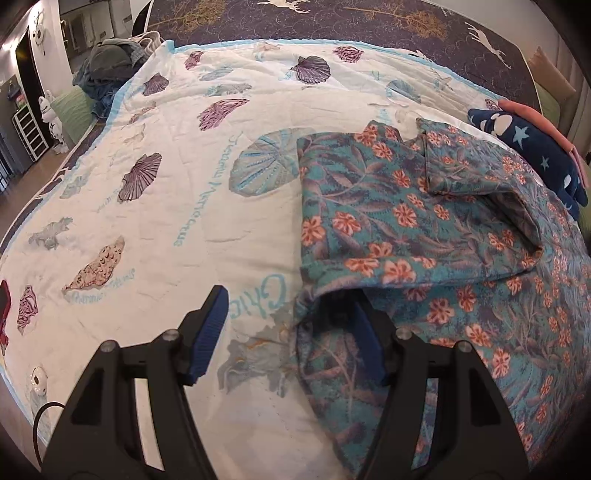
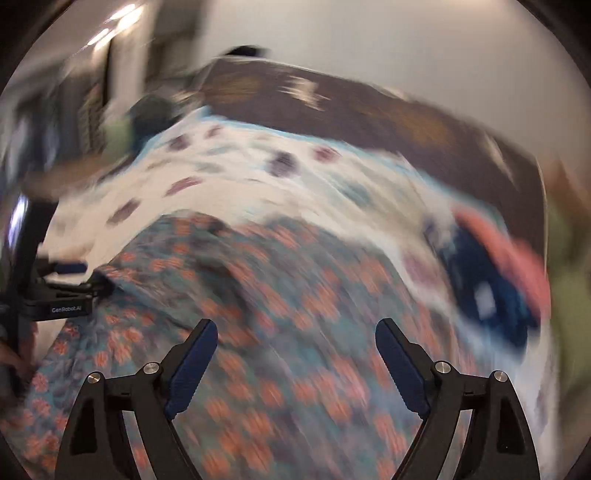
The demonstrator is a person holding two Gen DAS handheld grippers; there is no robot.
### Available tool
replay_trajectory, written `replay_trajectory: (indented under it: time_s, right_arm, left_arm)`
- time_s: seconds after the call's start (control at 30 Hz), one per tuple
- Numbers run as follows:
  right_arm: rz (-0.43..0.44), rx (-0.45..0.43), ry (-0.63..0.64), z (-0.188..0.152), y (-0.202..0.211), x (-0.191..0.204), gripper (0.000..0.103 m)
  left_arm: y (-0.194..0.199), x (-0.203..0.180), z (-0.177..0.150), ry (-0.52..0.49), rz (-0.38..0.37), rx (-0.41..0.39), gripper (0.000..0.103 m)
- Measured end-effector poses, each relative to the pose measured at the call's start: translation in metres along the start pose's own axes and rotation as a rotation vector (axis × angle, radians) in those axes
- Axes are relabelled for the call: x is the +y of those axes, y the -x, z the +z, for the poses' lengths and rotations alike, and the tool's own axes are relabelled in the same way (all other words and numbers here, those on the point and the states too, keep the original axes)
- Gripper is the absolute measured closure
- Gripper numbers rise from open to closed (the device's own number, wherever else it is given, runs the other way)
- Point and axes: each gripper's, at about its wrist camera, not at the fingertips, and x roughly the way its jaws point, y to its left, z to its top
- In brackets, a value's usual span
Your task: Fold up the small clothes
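Note:
A teal garment [image 1: 406,229] printed with orange flowers lies partly folded on a white quilt with a shell print [image 1: 177,177], filling the right half of the left wrist view. My left gripper [image 1: 291,306] stands open at the garment's near left edge. Its left finger [image 1: 208,328] rests over bare quilt, and its right finger [image 1: 369,347] is tucked under a raised fold of the cloth. The right wrist view is badly blurred. There my right gripper [image 2: 295,325] hangs wide open above the garment [image 2: 280,302] with nothing between its pads. The left gripper [image 2: 88,275] shows at that view's left edge.
A folded navy cloth with stars [image 1: 532,147] and a pink one [image 1: 524,109] lie at the quilt's right edge. A heap of dark clothes [image 1: 110,66] sits at the far left corner. A dark deer-print bedspread [image 1: 369,22] lies beyond the quilt. A white shelf [image 1: 29,129] stands on the floor.

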Motion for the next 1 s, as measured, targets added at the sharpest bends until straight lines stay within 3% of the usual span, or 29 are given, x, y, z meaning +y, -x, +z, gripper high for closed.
replay_trajectory:
  time_s: [0.1, 0.2, 0.27, 0.3, 0.33, 0.4, 0.5, 0.6, 0.7, 0.77, 0.9, 1.0]
  right_arm:
    - [-0.031, 0.017, 0.135, 0.029, -0.035, 0.043, 0.014]
    - [-0.081, 0.112, 0.194, 0.039, -0.078, 0.062, 0.017]
    - [-0.119, 0.154, 0.220, 0.036, -0.099, 0.070, 0.027]
    - [-0.140, 0.169, 0.235, 0.036, -0.108, 0.073, 0.042]
    - [-0.158, 0.177, 0.240, 0.033, -0.111, 0.071, 0.068]
    - [-0.171, 0.179, 0.200, 0.037, -0.117, 0.066, 0.098]
    - [-0.084, 0.128, -0.048, 0.044, -0.095, 0.027, 0.099]
    - [-0.028, 0.066, -0.341, 0.032, -0.056, -0.041, 0.099]
    - [-0.019, 0.029, -0.656, -0.017, -0.013, -0.123, 0.099]
    - [0.023, 0.038, -0.816, -0.054, 0.003, -0.157, 0.099]
    - [0.108, 0.149, -0.952, -0.131, 0.010, -0.184, 0.090]
    - [0.196, 0.169, -1.019, -0.162, 0.010, -0.188, 0.087]
  left_arm:
    - [-0.003, 0.003, 0.002, 0.012, -0.006, 0.011, 0.037]
    - [-0.003, 0.005, 0.003, 0.015, -0.003, 0.011, 0.037]
    - [-0.005, 0.006, 0.005, 0.016, -0.003, 0.012, 0.037]
    - [-0.004, 0.006, 0.004, 0.016, -0.004, 0.012, 0.037]
    - [-0.005, 0.006, 0.005, 0.016, -0.005, 0.013, 0.037]
    - [-0.006, 0.005, 0.006, 0.017, -0.007, 0.011, 0.037]
    - [-0.005, 0.005, 0.007, 0.012, -0.010, 0.004, 0.037]
    - [-0.005, 0.006, 0.007, 0.009, 0.002, -0.002, 0.037]
    - [-0.006, 0.008, 0.006, 0.023, -0.026, 0.003, 0.035]
    - [-0.004, 0.005, 0.004, 0.023, -0.066, 0.002, 0.028]
    - [0.001, -0.013, 0.000, -0.051, -0.021, -0.016, 0.028]
    - [0.003, -0.015, -0.002, -0.065, -0.004, -0.018, 0.028]
